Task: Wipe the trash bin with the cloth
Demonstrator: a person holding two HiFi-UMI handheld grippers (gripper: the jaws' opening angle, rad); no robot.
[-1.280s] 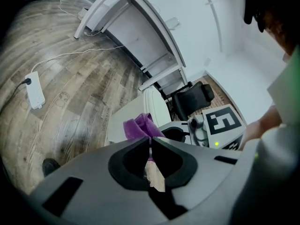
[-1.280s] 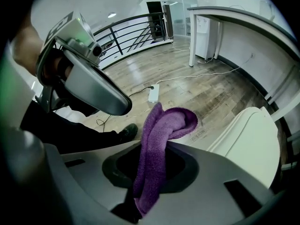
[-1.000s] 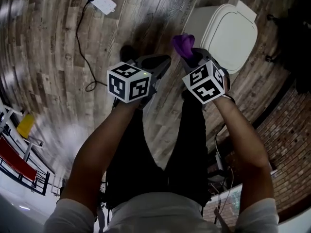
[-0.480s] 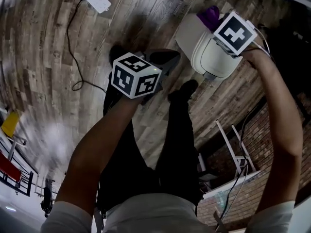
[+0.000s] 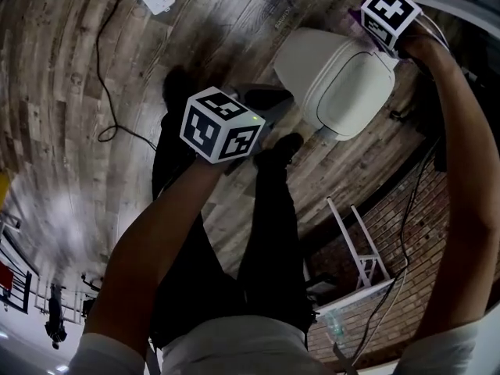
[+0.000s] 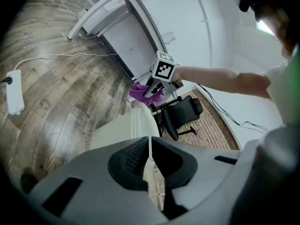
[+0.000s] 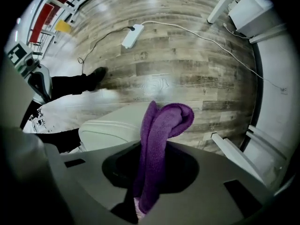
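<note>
The left gripper [image 6: 149, 144] hangs over the wooden floor [image 5: 70, 92] beside the person's legs, its jaws pressed together on nothing. To its right stands the white trash bin [image 5: 344, 80], lid down. By the bin's far edge, the right gripper [image 7: 150, 172] is clamped on the purple cloth [image 7: 159, 130]

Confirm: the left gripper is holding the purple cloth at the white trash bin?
No, it is the right gripper that holds the purple cloth at the white trash bin, jaws clamped on it in the right gripper view. The left gripper holds nothing.
</note>
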